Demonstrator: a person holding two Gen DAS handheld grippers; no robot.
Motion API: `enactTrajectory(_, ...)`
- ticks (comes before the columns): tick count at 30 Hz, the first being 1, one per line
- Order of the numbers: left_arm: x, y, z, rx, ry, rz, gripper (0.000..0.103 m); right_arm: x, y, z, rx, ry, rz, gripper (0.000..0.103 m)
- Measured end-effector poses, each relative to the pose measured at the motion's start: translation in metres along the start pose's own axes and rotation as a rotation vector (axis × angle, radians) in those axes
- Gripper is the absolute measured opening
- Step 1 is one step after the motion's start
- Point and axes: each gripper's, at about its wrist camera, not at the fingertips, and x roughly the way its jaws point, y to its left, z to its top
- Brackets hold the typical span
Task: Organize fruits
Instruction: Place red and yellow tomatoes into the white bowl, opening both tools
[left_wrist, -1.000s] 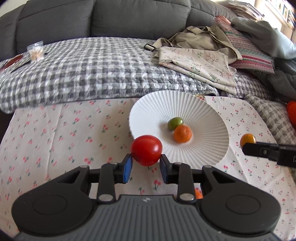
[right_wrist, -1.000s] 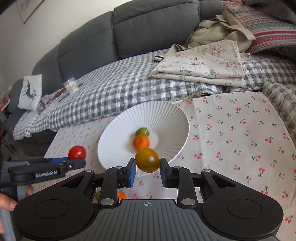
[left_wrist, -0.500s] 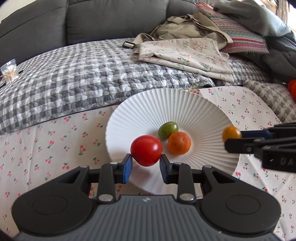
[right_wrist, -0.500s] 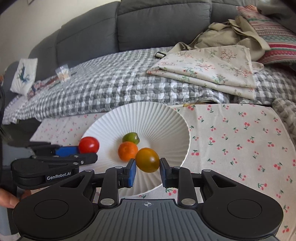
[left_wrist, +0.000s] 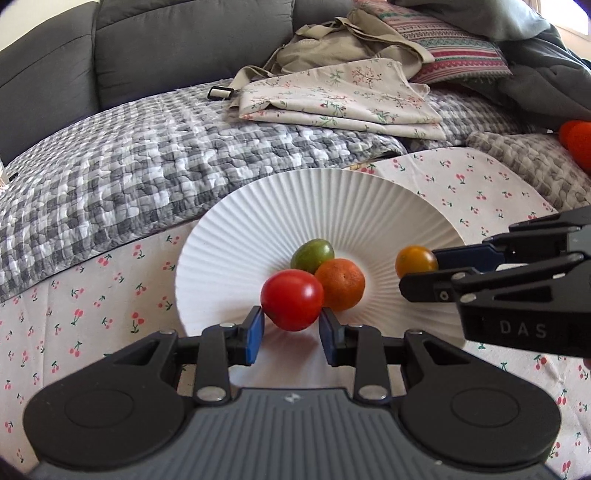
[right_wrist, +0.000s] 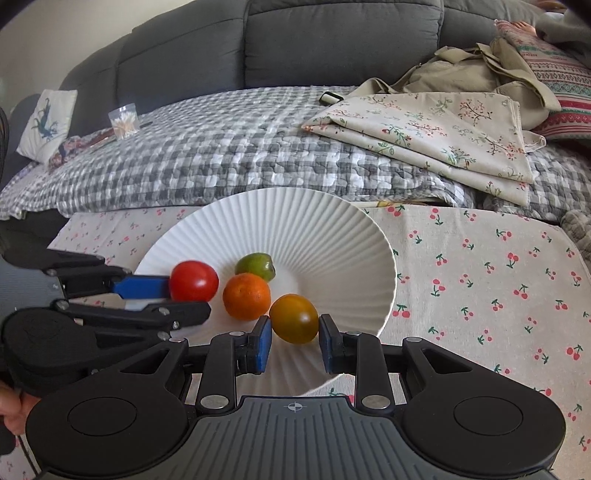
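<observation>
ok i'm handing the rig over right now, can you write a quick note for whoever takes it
Left tongs: shut on the red tomato, over the white ribbed plate.
Right tongs: shut on the yellow-orange tomato, over the plate's near rim.
Done: green tomato and orange mandarin lie touching at the plate's centre.
Left: set both held fruits down beside them and open. A red-orange thing sits on the sofa at far right; I can't tell what it is.

a dark grey sofa (right_wrist: 332, 40) runs across the back. a grey-and-white checked quilt (right_wrist: 229, 158) covers its seat, and a folded floral cloth (right_wrist: 436, 129) lies on the quilt with a khaki bag (right_wrist: 465, 74) just behind it. a striped cushion (left_wrist: 454, 55) leans at the right. a cherry-print cloth (right_wrist: 498, 280) covers the near surface. far left sit a small white pillow (right_wrist: 48, 122) and a clear packet (right_wrist: 123, 120).
</observation>
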Motion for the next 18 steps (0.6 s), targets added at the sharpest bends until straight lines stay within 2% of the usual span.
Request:
enactTrajectory(5, -0.003, 0.003, 0.000, -0.009, -0.014, -0.001, 0.032, 0.001, 0.000, 0.001, 0.014, -0.004, -0.003, 0.029)
enactTrajectory(7, -0.006, 0.005, 0.000, -0.019, -0.014, -0.011, 0.037, 0.000, -0.001, 0.002, 0.032, -0.007, -0.005, 0.029)
enactTrajectory(11, -0.017, 0.012, -0.003, -0.050, -0.018, -0.020, 0.040, -0.005, -0.007, 0.004, 0.070, -0.014, -0.009, 0.029)
enactTrajectory(14, -0.028, 0.017, -0.006, -0.080, -0.020, -0.022, 0.049, -0.013, -0.013, 0.007, 0.124, -0.024, 0.007, 0.035)
enactTrajectory(16, -0.038, 0.019, -0.009, -0.090, -0.026, -0.016, 0.057, -0.020, -0.014, 0.009, 0.147, -0.024, 0.008, 0.036)
enactTrajectory(18, -0.048, 0.019, -0.013, -0.099, -0.033, -0.007, 0.059, -0.029, -0.013, 0.009, 0.153, -0.024, 0.008, 0.036)
